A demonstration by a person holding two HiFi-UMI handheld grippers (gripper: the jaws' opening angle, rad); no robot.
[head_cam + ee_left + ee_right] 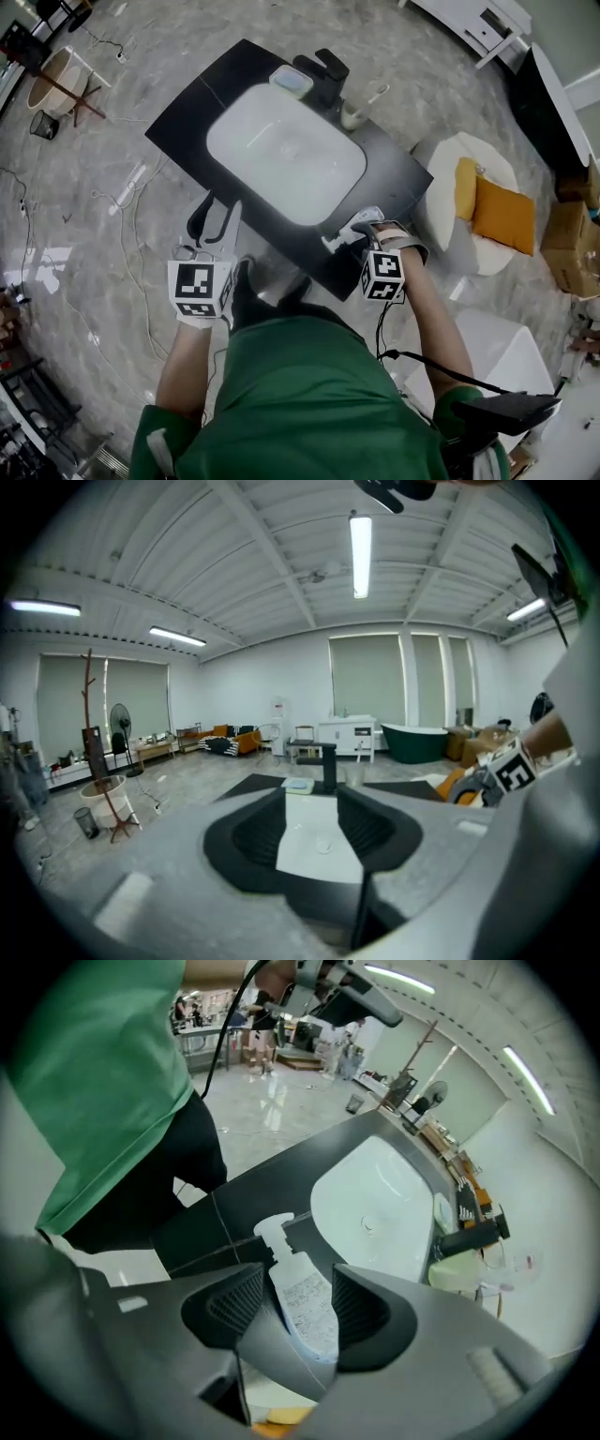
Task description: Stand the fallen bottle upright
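Observation:
A white pump bottle point(343, 237) lies on its side at the near right corner of the black counter point(187, 117). My right gripper point(362, 231) points steeply down over it. In the right gripper view the bottle point(307, 1305) lies between the two open pads, its pump head pointing away from me, and I see no pad pressing on it. My left gripper point(217, 221) hangs off the counter's near left edge. Its jaws stand open with nothing in them, and the left gripper point(315, 834) looks level across the sink.
A white sink point(281, 155) fills the middle of the counter. A black faucet point(323, 70), a soap dish point(291, 82) and a glass point(354, 112) stand at its far side. A white seat with an orange cushion point(502, 216) is to the right. Cables lie on the floor.

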